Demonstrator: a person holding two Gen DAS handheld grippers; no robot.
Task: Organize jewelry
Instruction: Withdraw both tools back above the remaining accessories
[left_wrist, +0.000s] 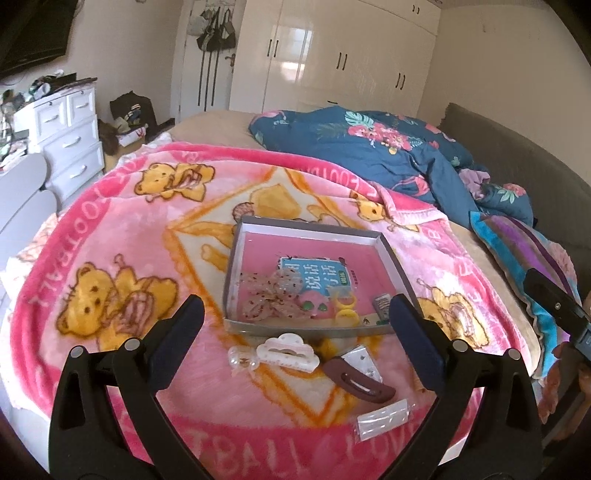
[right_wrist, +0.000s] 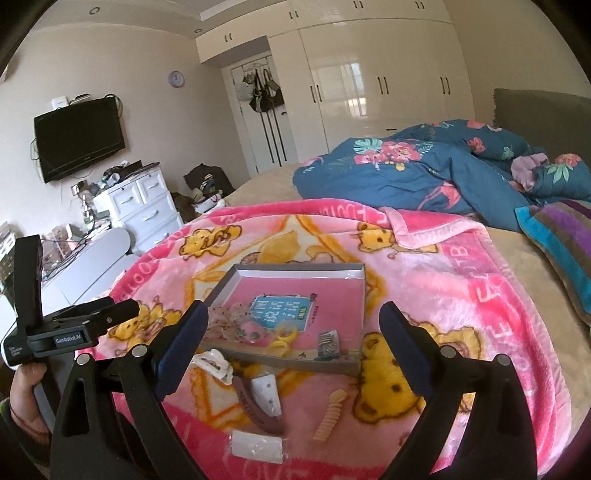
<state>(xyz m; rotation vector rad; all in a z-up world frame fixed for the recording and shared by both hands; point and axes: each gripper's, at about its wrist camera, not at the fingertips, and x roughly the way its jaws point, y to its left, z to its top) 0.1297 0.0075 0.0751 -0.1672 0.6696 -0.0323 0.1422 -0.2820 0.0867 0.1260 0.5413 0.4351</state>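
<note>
Lying on a pink blanket (left_wrist: 122, 236) printed with yellow bears, a shallow grey tray (left_wrist: 236, 258) with a pink floor holds the sorted pieces: translucent speckled bows (left_wrist: 266, 299), a pink round piece (left_wrist: 314, 304), yellow rings (left_wrist: 345, 310) and a small dark card (left_wrist: 382, 303) near its right wall. A blue panel with Chinese characters (left_wrist: 314, 273) is printed on the tray floor; the characters are too distorted to read surely. Blanket lettering reads "FOOTBALL" along its left border and "BALL" at its near edge, the rest cut off by the frame.

Between the tray's near wall and the blanket's near edge lie a white claw clip (left_wrist: 286, 350), a clear bow clip (left_wrist: 242, 360) touching it, a brown hair clip (left_wrist: 364, 382) over a white card (left_wrist: 360, 360), and a clear packet (left_wrist: 382, 419). The right wrist view also shows a beige spiral clip (right_wrist: 330, 415) beside the brown one.

The left gripper (left_wrist: 295, 317) stands spread wide with nothing between its fingers. The right gripper (right_wrist: 293, 328) is likewise wide apart and empty. The left tool's body bears a label reading "GenRobot.AI"; a smaller label beside it is illegible. A hand (right_wrist: 26, 395) grips that tool, mostly cut off at the frame edge
</note>
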